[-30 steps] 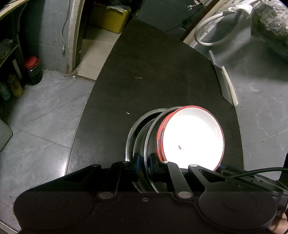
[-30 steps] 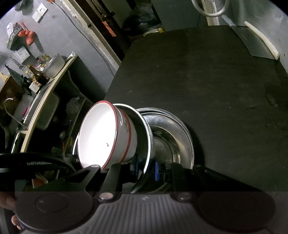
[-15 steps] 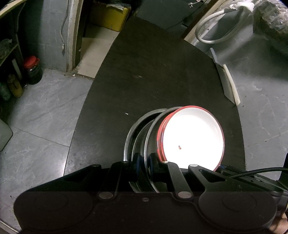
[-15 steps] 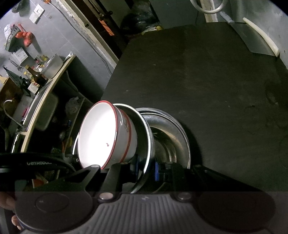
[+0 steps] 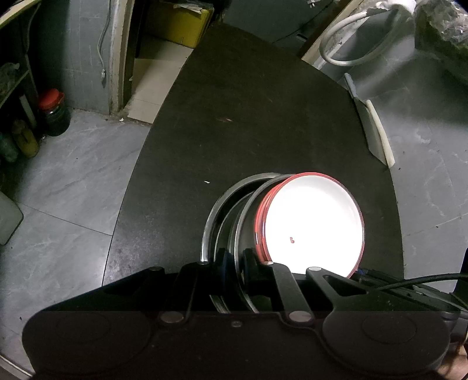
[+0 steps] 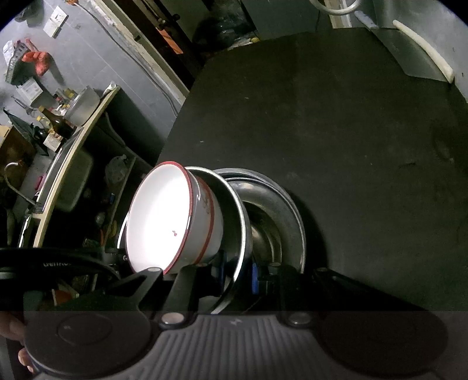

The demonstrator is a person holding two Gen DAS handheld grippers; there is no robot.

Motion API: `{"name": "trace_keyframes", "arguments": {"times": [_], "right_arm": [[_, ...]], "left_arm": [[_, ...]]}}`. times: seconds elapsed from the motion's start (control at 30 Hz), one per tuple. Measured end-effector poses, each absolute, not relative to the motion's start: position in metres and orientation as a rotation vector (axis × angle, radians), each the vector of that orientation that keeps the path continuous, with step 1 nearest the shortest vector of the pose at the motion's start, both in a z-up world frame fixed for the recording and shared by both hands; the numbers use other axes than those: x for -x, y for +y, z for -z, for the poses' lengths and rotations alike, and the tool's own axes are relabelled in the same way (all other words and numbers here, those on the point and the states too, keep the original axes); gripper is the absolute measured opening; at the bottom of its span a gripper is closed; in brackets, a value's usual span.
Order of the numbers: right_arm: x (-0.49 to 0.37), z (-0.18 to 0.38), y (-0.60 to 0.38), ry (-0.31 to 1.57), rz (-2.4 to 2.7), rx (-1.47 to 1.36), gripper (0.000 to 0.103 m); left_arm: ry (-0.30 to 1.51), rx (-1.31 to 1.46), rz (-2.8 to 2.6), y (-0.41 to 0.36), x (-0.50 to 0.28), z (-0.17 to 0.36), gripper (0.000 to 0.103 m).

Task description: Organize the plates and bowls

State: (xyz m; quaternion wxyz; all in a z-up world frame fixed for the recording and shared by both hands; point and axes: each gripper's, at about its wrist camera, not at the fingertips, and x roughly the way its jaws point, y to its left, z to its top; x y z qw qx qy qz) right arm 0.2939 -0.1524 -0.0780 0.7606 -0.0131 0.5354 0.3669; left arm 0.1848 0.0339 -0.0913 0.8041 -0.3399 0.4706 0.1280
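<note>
A white bowl with a red rim [image 5: 313, 225] [image 6: 163, 216] sits in a steel plate [image 5: 238, 222] [image 6: 234, 210]. My left gripper [image 5: 237, 258] is shut on the near rim of that plate. From the opposite side, my right gripper [image 6: 237, 267] is shut on the same plate's rim. Right under it, a second steel dish [image 5: 209, 216] [image 6: 278, 210] rests on the dark table [image 5: 234, 117] [image 6: 351, 131]. I cannot tell whether the held plate touches that dish.
A cleaver with a white handle [image 5: 377, 134] [image 6: 424, 58] lies at the table's far right edge. A hose loop [image 5: 351, 43] hangs beyond it. On the floor to the left stand a red-lidded jar [image 5: 54, 114] and a yellow box [image 5: 181, 23]. A cluttered shelf [image 6: 73, 111] runs alongside.
The held plate with the bowl has shifted slightly further over the lower steel dish. Both grips are unchanged.
</note>
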Motion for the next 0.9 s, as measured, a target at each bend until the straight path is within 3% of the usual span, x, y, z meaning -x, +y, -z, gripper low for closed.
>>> {"name": "trace_keyframes", "arguments": {"times": [0.9], "right_arm": [[-0.294, 0.093, -0.142, 1.126, -0.799, -0.028, 0.021]], "left_arm": [[0.977, 0.703, -0.287, 0.034, -0.185, 0.092, 0.01]]}}
